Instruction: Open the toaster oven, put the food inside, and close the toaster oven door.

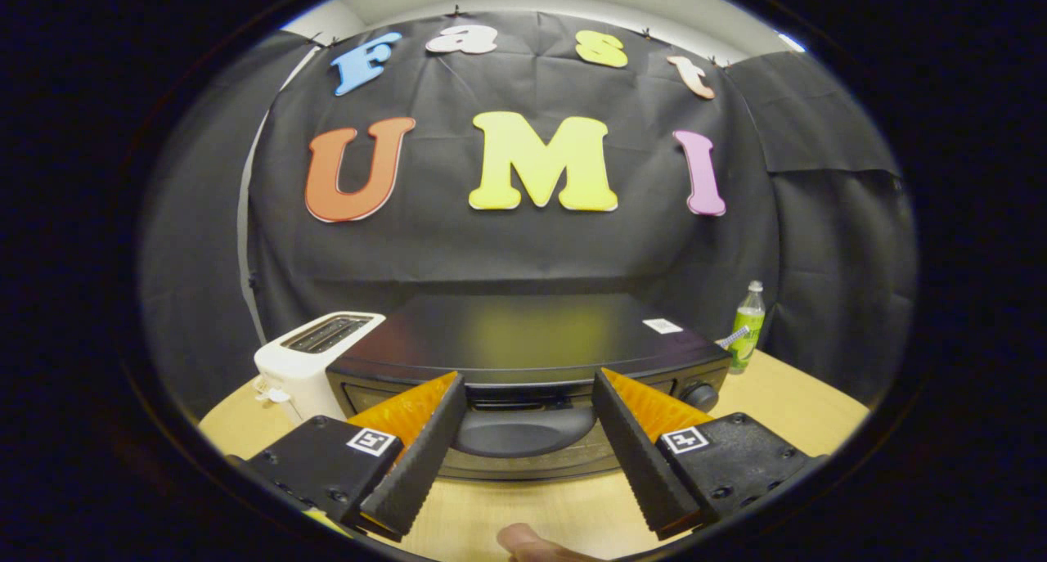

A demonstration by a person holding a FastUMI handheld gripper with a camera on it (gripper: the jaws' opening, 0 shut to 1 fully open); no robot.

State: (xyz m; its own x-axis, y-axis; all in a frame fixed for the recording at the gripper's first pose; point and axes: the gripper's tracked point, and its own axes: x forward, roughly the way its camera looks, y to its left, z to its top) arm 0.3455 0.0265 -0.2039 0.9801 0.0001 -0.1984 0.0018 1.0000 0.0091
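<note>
A black toaster oven (523, 333) stands on the wooden table (785, 398), just ahead of my fingers. Its door (523, 451) faces me, and its handle (523, 431) lies in the wide gap between the two fingertips. My gripper (527, 390) is open and holds nothing; its fingers (421, 456) reach up in front of the door at either side of the handle. A round knob (701, 396) sits on the oven's front beside the far-side finger. I cannot tell whether the door is fully shut. No food shows.
A white slot toaster (311, 361) stands close against the oven on one side. A green drink bottle (747, 326) stands behind the oven on the other side. A person's fingertip (523, 541) shows below the fingers, over the table's near part.
</note>
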